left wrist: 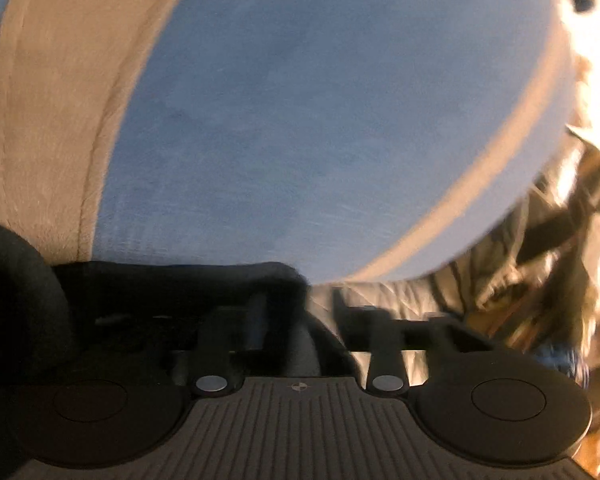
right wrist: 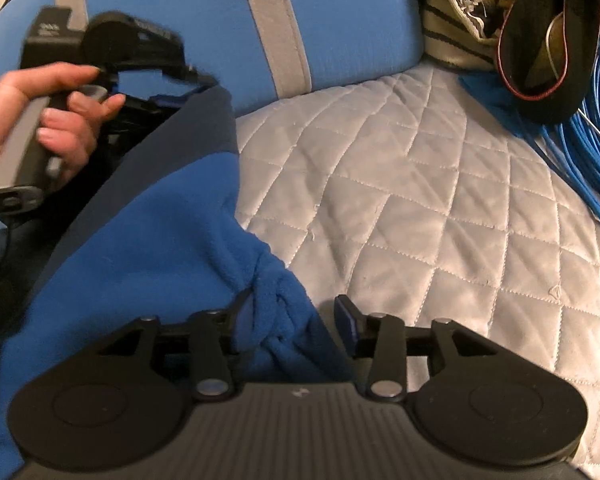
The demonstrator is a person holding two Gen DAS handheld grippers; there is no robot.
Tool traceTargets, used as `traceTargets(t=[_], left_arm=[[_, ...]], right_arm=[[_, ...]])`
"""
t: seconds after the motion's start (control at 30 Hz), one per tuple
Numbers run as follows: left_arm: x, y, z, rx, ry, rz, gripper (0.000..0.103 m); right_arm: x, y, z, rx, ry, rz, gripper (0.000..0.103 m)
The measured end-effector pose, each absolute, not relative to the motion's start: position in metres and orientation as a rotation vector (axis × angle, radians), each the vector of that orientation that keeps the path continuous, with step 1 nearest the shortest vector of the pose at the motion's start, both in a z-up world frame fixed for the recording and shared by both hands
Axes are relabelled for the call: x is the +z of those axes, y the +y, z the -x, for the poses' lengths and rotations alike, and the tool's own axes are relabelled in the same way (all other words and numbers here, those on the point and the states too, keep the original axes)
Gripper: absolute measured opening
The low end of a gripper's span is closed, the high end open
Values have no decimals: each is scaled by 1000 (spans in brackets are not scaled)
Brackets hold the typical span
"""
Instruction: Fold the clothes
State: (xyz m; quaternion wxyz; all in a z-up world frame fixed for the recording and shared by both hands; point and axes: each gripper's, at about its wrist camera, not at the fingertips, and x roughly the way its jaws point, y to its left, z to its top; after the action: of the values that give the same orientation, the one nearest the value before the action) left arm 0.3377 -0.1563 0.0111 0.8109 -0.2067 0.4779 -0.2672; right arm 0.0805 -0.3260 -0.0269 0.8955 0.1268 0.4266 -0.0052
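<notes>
A: Where the right wrist view begins, nearest to us, we list item one: the right gripper (right wrist: 292, 312). Its jaws stand apart. A bunched fold of the blue fleece garment (right wrist: 160, 220) lies between them, and the right pad shows bare, clear of the cloth.

B: We agree: released, not clamped. Item two, the garment itself?

A: It lies on the left of the quilted grey cover (right wrist: 420, 200), running from the near edge towards the far left. A navy panel (right wrist: 180, 140) runs along its far side.

B: Item three, then: a hand (right wrist: 32, 120) at the far left, wrapped round the handle of the other tool.

A: That is the left gripper (left wrist: 298, 304). In its own view, dark cloth (left wrist: 160, 288) is draped over its left finger. The right finger stands free with a gap between the two. We record it as released, gripping nothing.

B: And beyond that?

A: Item four is a blue cushion (right wrist: 340, 20) with a grey stripe (right wrist: 276, 32), upright at the far edge of the quilt. It fills most of the left wrist view, which is blurred.

B: At the far right we enter a striped cloth (right wrist: 448, 36), a dark item edged in red (right wrist: 540, 80) and a bundle of blue cables (right wrist: 580, 140). We cannot tell what the dark item is.
</notes>
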Motion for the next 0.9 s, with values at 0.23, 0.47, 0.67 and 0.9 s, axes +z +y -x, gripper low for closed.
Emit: traceTargets(t=[0.23, 0.47, 0.67, 0.9], left_arm=[[36, -148, -293, -673, 1017, 237, 70], [48, -155, -200, -832, 863, -87, 48], [44, -167, -133, -850, 701, -338, 48], [57, -161, -133, -883, 691, -236, 57]], right_arm=[[-27, -328, -81, -6, 881, -261, 59], [-28, -326, -82, -13, 878, -253, 60], [-29, -326, -82, -13, 873, -240, 62], [-30, -326, -83, -12, 870, -236, 63]])
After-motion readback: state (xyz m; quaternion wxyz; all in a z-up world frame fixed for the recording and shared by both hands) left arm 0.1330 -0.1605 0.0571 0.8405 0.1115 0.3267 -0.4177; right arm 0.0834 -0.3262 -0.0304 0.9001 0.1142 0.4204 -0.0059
